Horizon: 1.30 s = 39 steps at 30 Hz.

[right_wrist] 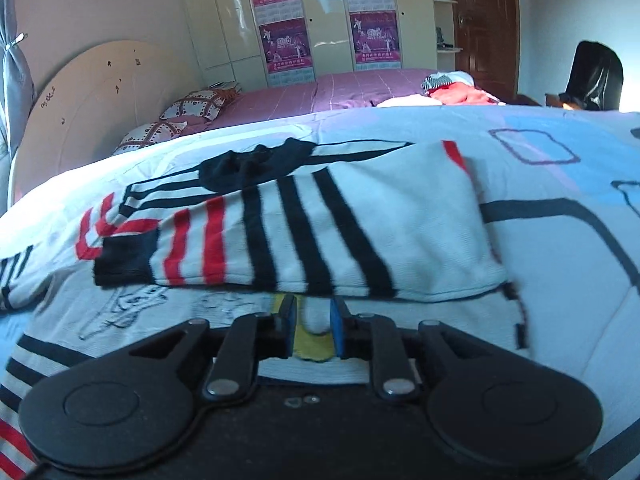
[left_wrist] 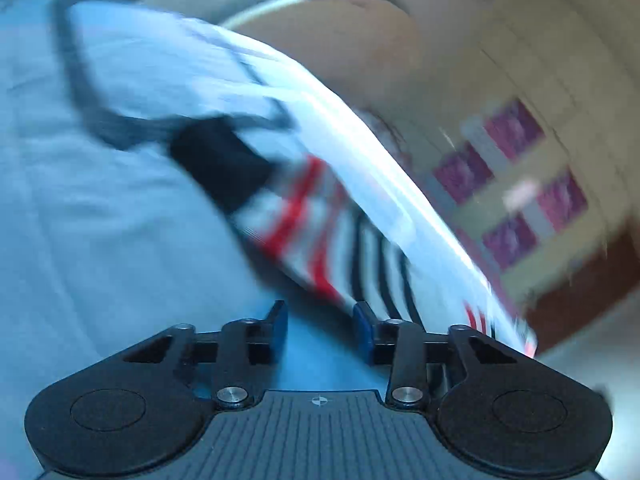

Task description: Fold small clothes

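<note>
A small white sweater point(right_wrist: 320, 224) with black and red stripes lies on the white quilt point(right_wrist: 560, 184), one sleeve with a dark cuff point(right_wrist: 124, 260) folded across its front. My right gripper point(right_wrist: 314, 316) is at the sweater's near hem, fingers a little apart with white and yellow cloth between them. In the blurred, tilted left wrist view the same sweater point(left_wrist: 340, 248) lies just ahead of my left gripper point(left_wrist: 320, 320), which is open and empty above the quilt point(left_wrist: 100, 220). The dark cuff point(left_wrist: 220, 160) lies beyond it.
A pink bed point(right_wrist: 340, 88) with pillows point(right_wrist: 188, 108) and a clothes pile point(right_wrist: 456, 88) stands behind. A cream wardrobe with posters point(right_wrist: 328, 16), a brown door point(right_wrist: 484, 24) and a black chair point(right_wrist: 596, 76) are at the back. A round board point(right_wrist: 92, 100) leans at left.
</note>
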{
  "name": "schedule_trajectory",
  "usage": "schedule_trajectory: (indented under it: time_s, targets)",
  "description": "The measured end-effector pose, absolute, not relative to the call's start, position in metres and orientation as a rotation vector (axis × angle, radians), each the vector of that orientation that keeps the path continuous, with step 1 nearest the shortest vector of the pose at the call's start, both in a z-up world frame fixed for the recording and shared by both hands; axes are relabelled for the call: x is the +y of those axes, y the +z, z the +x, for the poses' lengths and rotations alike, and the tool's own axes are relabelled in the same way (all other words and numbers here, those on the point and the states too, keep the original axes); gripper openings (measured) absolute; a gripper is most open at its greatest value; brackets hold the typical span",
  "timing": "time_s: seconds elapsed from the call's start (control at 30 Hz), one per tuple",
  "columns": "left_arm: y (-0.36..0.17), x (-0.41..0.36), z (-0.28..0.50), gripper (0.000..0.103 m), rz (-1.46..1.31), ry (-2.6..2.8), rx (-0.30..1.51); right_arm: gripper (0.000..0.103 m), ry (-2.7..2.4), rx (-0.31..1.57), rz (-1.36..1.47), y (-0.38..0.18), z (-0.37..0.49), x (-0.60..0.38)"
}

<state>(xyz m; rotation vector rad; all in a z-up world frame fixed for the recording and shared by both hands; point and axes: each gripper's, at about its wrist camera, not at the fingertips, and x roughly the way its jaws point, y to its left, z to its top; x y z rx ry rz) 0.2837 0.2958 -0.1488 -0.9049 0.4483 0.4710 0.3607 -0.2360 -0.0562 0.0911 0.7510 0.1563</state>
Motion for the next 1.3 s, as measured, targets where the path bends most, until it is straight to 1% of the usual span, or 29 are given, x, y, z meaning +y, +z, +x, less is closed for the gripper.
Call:
schedule_trajectory:
  time_s: [0.13,0.23,0.27,0.3,0.33,0.4,0.53,0.6,0.67,0.8,0.9,1.0,1.07,1.1,1.13,1.17,1.2,1.3]
  targets:
    - [-0.163,0.347,0.284,0.036,-1.018,0.494,0.388,0.020,0.171,0.740,0.073,-0.047,0.357,-0.209]
    - [-0.172,0.364,0.299,0.036,-1.042,0.479,0.366,0.020,0.183,0.730,0.049,-0.041,0.355,-0.191]
    - [-0.174,0.367,0.305,0.033,-1.035,0.482,0.360,0.020,0.184,0.729,0.048,-0.039,0.354,-0.188]
    - [-0.176,0.370,0.310,0.013,-1.024,0.492,0.370,0.020,0.183,0.729,0.050,-0.038,0.354,-0.185]
    - [-0.178,0.373,0.314,0.004,-1.018,0.503,0.389,0.020,0.181,0.726,0.053,-0.036,0.354,-0.183]
    - [-0.170,0.367,0.318,0.004,-0.997,0.491,0.342,0.020,0.175,0.720,0.056,-0.033,0.353,-0.181]
    - [-0.114,0.316,0.344,0.004,-0.738,0.363,0.270,0.020,0.155,0.702,0.067,-0.028,0.350,-0.185]
    - [-0.093,0.277,0.371,0.004,-0.592,0.286,0.284,0.020,0.139,0.698,0.078,-0.028,0.349,-0.189]
    - [-0.084,0.236,0.401,0.004,-0.486,0.195,0.312,0.020,0.124,0.695,0.098,-0.027,0.349,-0.194]
    - [-0.083,0.151,0.462,0.004,-0.359,0.021,0.413,0.021,0.101,0.684,0.146,-0.024,0.346,-0.207]
    - [-0.097,0.080,0.502,0.004,-0.236,-0.065,0.520,0.021,0.084,0.684,0.176,-0.021,0.344,-0.219]
    - [-0.128,0.018,0.541,0.005,-0.078,-0.141,0.741,0.023,0.079,0.707,0.240,-0.025,0.345,-0.232]
    - [-0.126,0.000,0.527,0.010,-0.014,-0.132,0.663,0.027,0.108,0.728,0.290,-0.028,0.348,-0.237]
    - [-0.122,0.001,0.522,0.018,-0.021,-0.136,0.646,0.033,0.135,0.729,0.310,-0.029,0.349,-0.236]
    - [-0.116,0.008,0.511,0.029,-0.064,-0.139,0.617,0.042,0.161,0.724,0.325,-0.029,0.350,-0.234]
    - [-0.111,0.016,0.500,0.034,-0.108,-0.134,0.591,0.046,0.194,0.722,0.351,-0.030,0.352,-0.230]
    - [-0.108,0.025,0.488,0.036,-0.126,-0.106,0.572,0.046,0.229,0.724,0.385,-0.032,0.356,-0.225]
    - [-0.103,0.059,0.451,0.036,-0.133,-0.001,0.498,0.043,0.335,0.740,0.485,-0.040,0.373,-0.201]
